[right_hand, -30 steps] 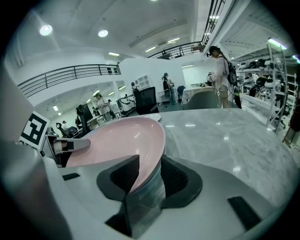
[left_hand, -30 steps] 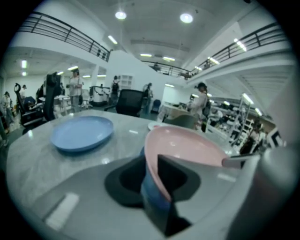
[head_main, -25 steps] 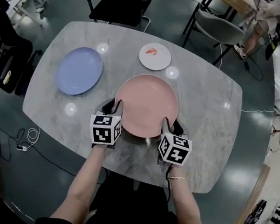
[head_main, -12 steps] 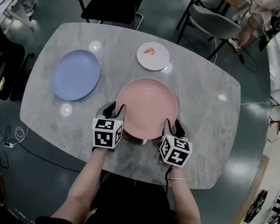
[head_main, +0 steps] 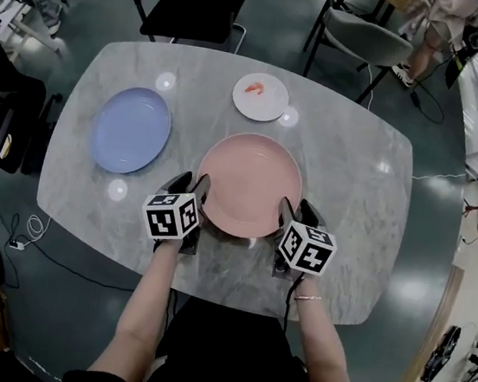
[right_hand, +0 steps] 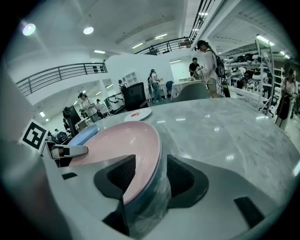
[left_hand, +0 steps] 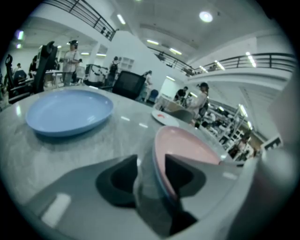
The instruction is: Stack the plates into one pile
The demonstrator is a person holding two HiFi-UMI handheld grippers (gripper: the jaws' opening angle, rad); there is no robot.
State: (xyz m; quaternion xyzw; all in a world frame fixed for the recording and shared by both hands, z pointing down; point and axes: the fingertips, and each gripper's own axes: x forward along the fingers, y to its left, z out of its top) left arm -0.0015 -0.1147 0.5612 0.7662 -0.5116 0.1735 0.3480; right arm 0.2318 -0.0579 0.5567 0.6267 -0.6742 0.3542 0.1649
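Observation:
A large pink plate (head_main: 249, 183) lies flat at the middle of the marble table (head_main: 353, 183). My left gripper (head_main: 189, 190) is at its near left rim and my right gripper (head_main: 293, 210) at its near right rim. In the left gripper view the pink plate (left_hand: 187, 147) has its rim between the jaws of the left gripper (left_hand: 152, 173), which are opening, with gaps beside the pads. The right gripper (right_hand: 151, 176) likewise straddles the pink plate (right_hand: 119, 145) while its jaws are opening. A blue plate (head_main: 131, 130) sits at the left. A small white plate (head_main: 260, 96) with a red mark lies behind.
Two chairs (head_main: 364, 36) stand at the table's far side, and a person (head_main: 444, 29) sits beyond them at the upper right. Cables (head_main: 33, 229) lie on the floor at the left. The table's near edge (head_main: 234, 294) runs just behind both grippers.
Both marker cubes have swung slightly outward from the pink plate's near rim, the left one turning most. The pink plate lies where it did, and the other plates have not moved.

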